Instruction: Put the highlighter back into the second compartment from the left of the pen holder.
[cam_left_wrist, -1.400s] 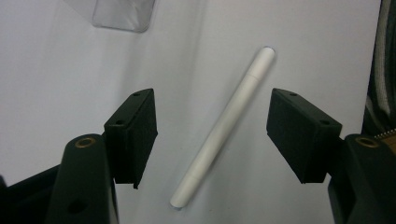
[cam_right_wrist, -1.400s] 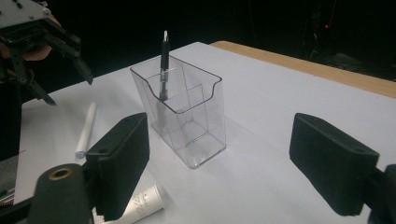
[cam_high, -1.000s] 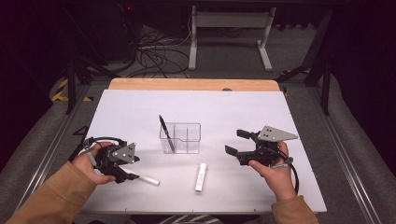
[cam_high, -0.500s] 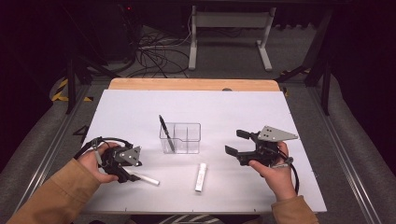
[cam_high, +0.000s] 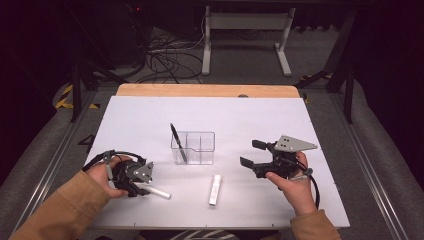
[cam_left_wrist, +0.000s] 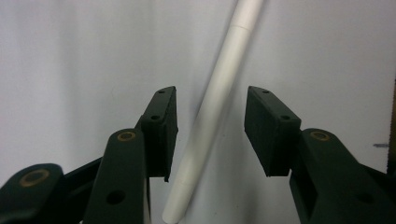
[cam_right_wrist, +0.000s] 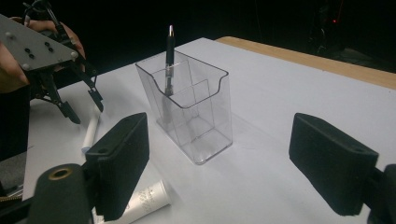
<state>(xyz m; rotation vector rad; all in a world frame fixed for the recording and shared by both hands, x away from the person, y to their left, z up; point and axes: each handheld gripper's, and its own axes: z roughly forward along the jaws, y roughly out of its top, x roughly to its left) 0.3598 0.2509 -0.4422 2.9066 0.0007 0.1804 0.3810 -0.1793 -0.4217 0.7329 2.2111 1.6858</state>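
At the table's near left, the left gripper (cam_left_wrist: 210, 135) straddles a white pen (cam_left_wrist: 212, 112) lying flat, jaws just narrowing, not yet touching it. The right gripper (cam_high: 252, 154) hovers, jaws wide and unloaded.

Dim room here, light falling mostly on the white tabletop (cam_high: 260, 115), everything beyond it sinking into black. Along the far edge of the tabletop runs a bare wooden strip (cam_high: 207, 90). Behind that strip, a grey carpeted floor (cam_high: 250, 70), and on it a pale metal desk frame (cam_high: 245, 35) standing on two legs. Left of the frame, a tangle of dark cables (cam_high: 170, 60) sprawls across the floor. Metal rails (cam_high: 55, 160) flank the tabletop on both sides, with yellow-black hazard tape (cam_high: 64, 96) off its far left corner
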